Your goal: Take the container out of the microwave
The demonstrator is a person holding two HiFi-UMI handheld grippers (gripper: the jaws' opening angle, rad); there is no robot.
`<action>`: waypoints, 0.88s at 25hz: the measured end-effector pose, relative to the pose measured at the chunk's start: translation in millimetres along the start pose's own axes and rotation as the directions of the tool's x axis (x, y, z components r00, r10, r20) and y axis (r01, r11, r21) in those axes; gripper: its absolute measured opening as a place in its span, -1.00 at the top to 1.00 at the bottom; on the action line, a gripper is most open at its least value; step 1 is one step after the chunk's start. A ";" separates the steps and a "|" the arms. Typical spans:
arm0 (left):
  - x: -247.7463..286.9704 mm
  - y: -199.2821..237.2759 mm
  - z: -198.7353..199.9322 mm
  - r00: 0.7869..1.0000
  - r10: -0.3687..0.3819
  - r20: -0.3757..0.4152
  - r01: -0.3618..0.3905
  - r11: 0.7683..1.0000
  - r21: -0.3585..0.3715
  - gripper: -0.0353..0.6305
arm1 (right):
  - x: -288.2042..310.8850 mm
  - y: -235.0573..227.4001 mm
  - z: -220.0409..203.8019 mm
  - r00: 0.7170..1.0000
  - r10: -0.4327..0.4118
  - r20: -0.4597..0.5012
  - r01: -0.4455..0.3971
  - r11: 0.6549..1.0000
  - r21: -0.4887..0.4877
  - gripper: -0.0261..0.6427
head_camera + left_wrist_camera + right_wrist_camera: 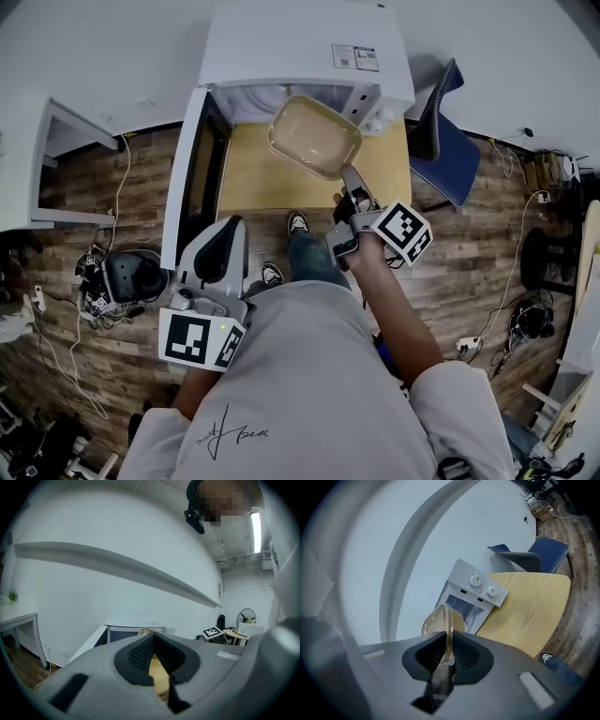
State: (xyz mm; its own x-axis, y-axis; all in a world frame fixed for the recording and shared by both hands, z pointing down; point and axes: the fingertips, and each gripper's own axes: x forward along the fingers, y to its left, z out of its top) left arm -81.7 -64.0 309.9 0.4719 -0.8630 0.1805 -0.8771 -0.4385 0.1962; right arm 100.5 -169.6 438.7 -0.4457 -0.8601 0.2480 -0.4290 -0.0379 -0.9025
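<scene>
A white microwave (pixel 300 47) stands at the back of a wooden table (pixel 253 178), its door (pixel 192 178) swung open to the left. A shallow, translucent beige container (pixel 314 136) hangs tilted in front of the oven's opening, above the table. My right gripper (pixel 354 183) is shut on its near rim. The right gripper view shows the container (pixel 440 620) edge-on between the pads, with the microwave (pixel 476 590) behind it. Low at the left, beside the door, my left gripper (pixel 230 225) has its jaws a little apart and holds nothing. Table wood shows through that gap.
A blue chair (pixel 450 141) stands right of the table. A white desk (pixel 47 159) is at the left, and cables and gear lie on the wooden floor around it. The person's shoes (pixel 297 223) are at the table's front edge.
</scene>
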 end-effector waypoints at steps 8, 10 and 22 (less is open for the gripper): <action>0.9 -2.8 0.9 1.000 0.000 0.006 0.000 1.000 0.000 0.88 | -18.5 18.7 9.8 0.999 0.028 0.023 -0.027 0.998 -0.057 0.77; 1.8 -3.1 0.8 1.000 0.000 0.006 0.000 1.000 0.000 0.88 | -23.0 22.1 12.4 0.999 0.033 0.030 -0.031 0.997 -0.066 0.77; 2.8 -0.8 3.3 1.000 0.001 0.012 -0.001 1.000 0.001 0.88 | -46.7 48.8 16.5 0.996 0.073 0.057 -0.067 0.991 -0.114 0.77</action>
State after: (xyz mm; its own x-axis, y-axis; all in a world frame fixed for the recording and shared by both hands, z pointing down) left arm -80.0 -66.8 307.1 0.4696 -0.8665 0.1693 -0.8778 -0.4376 0.1951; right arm 113.3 -139.7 377.3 -0.4307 -0.8881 0.1606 -0.4850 0.0776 -0.8711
